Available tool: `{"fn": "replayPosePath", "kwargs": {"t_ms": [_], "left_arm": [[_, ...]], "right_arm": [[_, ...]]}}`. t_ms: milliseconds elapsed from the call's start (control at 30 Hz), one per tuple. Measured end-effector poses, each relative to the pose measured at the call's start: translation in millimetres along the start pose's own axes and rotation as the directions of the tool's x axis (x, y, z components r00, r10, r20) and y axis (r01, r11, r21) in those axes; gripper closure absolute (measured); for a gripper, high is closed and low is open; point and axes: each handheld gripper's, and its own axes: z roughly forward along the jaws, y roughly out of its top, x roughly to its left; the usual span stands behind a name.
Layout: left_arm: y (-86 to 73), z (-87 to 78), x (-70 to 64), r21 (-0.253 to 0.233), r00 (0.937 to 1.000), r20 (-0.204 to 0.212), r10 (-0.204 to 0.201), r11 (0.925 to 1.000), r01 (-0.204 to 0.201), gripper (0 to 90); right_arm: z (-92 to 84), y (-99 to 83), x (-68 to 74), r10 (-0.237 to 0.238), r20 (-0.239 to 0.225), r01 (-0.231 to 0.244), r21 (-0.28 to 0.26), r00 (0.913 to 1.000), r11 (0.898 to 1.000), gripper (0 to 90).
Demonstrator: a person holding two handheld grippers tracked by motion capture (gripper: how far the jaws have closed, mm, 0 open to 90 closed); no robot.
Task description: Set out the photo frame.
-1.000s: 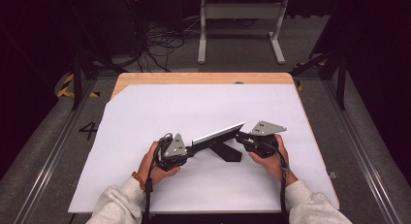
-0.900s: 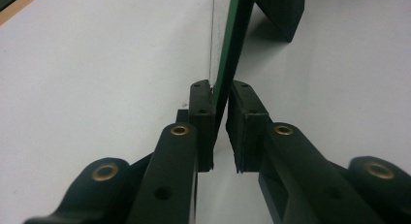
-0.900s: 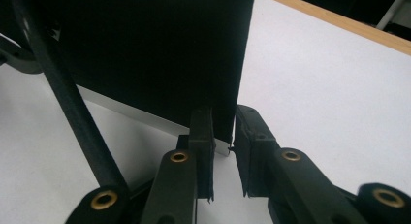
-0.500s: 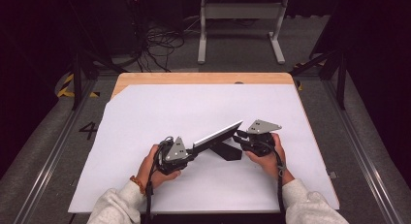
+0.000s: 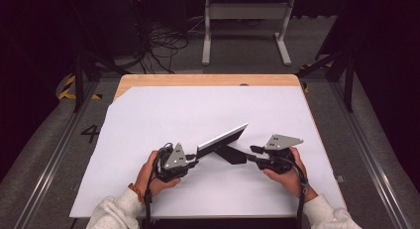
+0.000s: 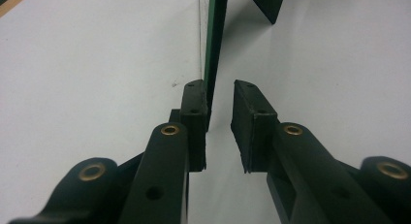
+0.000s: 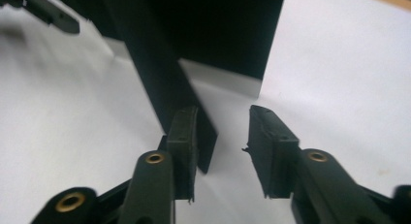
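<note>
In the left gripper view, frame [image 6: 213, 49] edge green.

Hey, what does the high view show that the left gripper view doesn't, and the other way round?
High view: the whole flat silver-faced panel standing tilted on its black prop, the right gripper, the wooden table and black floor cables.
Left gripper view: close up, the panel's green edge between the left gripper pads, one pad against it and the other apart.
Both grippers' jaws have just been opening.
Shared: the panel, the prop's tip and the white sheet.
</note>
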Motion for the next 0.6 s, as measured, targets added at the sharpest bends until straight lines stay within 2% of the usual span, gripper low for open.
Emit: {"fn": "replayPosePath", "kwargs": {"t_ms": [67, 100, 267, 333, 467, 600], "left_arm": [[0.2, 0.6, 0.0, -0.001, 1.0000, 0.001, -0.002, 1.0000, 0.002, 75.4], [-0.1, 0.7, 0.3, -0.004, 1.0000, 0.004, -0.004, 1.0000, 0.004, 75.4], [-1.4, 1.5, 2.2, -0.011, 0.9999, 0.014, -0.007, 0.9999, 0.007, 76.7], [-1.9, 2.8, 2.2, -0.007, 0.9999, 0.015, -0.008, 0.9999, 0.008, 76.9], [-3.4, 5.1, 2.6, -0.013, 0.9998, 0.017, -0.011, 0.9998, 0.011, 79.3], [-3.2, 7.9, 1.9, -0.005, 0.9998, 0.017, -0.009, 0.9999, 0.009, 79.4]], "right_arm": [[2.0, -4.7, 1.2, 0.007, -0.003, -0.007, 0.021, 1.0000, 1.000, 57.7], [7.2, -8.5, -0.1, 0.043, -0.008, -0.042, 0.037, 0.9991, 0.998, 53.5], [15.5, -11.5, -0.2, 0.065, -0.010, -0.065, 0.053, 0.9978, 0.997, 51.0], [18.7, -11.1, -1.0, 0.077, -0.003, -0.077, 0.052, 0.9970, 0.996, 52.5], [21.9, -11.0, -2.2, 0.071, -0.001, -0.071, 0.053, 0.9975, 0.996, 53.2], [22.5, -10.0, 0.7, 0.049, -0.006, -0.049, 0.048, 0.9988, 0.998, 62.3]]}}
